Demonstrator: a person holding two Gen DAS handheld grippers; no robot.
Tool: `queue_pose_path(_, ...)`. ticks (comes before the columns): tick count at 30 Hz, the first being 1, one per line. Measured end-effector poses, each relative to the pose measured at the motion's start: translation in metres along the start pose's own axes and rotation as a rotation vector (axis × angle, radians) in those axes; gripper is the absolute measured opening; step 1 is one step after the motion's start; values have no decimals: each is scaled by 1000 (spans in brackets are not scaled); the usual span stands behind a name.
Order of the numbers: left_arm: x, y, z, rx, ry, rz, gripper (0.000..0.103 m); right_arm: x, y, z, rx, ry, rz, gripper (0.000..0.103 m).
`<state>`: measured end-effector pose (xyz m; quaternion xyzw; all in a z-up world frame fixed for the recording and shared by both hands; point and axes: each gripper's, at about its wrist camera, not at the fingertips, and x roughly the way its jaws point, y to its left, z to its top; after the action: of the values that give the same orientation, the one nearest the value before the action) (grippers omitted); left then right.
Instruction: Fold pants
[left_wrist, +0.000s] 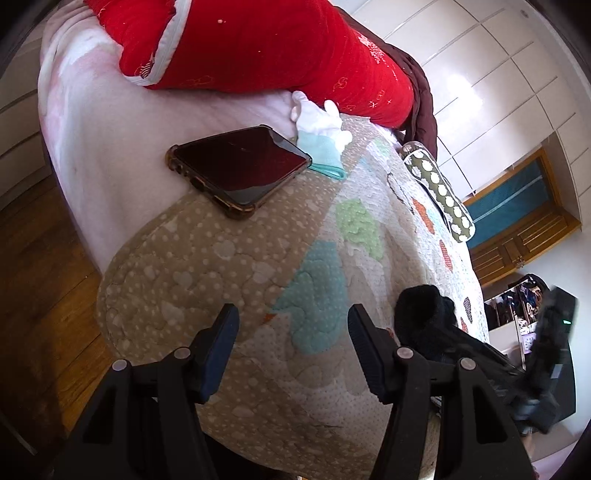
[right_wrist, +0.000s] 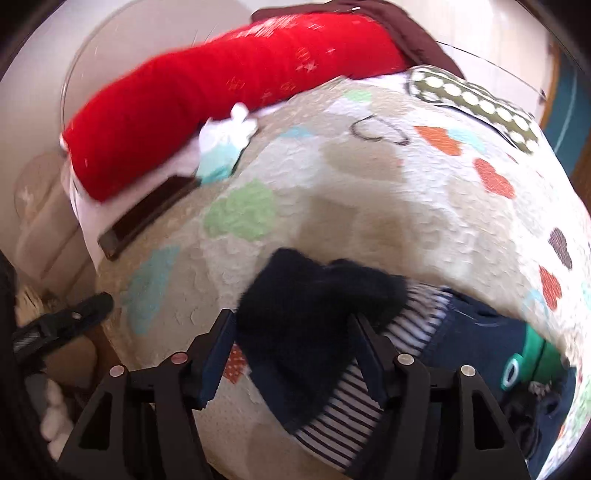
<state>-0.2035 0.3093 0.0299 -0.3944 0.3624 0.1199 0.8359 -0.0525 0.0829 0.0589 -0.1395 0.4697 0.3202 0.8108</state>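
- Right gripper (right_wrist: 291, 354) hovering with jaws apart, dark fleecy pants (right_wrist: 314, 306) lying between the fingers, pads not visibly pressing the cloth.
- Left gripper (left_wrist: 293, 350) hanging half open over bare quilt, gripping nothing, pants off to its right.
- Spreading beneath both: patchwork quilt (left_wrist: 229, 258).
- Lying far ahead along the bed edge: red bolster (left_wrist: 266, 44).
- Resting ahead and left of the left gripper: phone (left_wrist: 236, 170).
- Sitting just beyond the phone: small white and mint cloth (left_wrist: 321, 136).
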Motion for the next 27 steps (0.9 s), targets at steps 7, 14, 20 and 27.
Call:
queue_pose_path(7,3,-5,-4,24,18,3,61,46,22,3,-171,24,-222,53)
queue_pose_path(14,20,-28,-19,82,71,-2,61,22,-17,11,-12,3,-39,26)
queue_pose_path(20,35,-82,-42,194,115,-164,62,-3,-45,9,89,4,168,26)
queue_pose_path(27,63,-169,-80,480,119,-157,62,-42,-97,-9,231,-70,297,25)
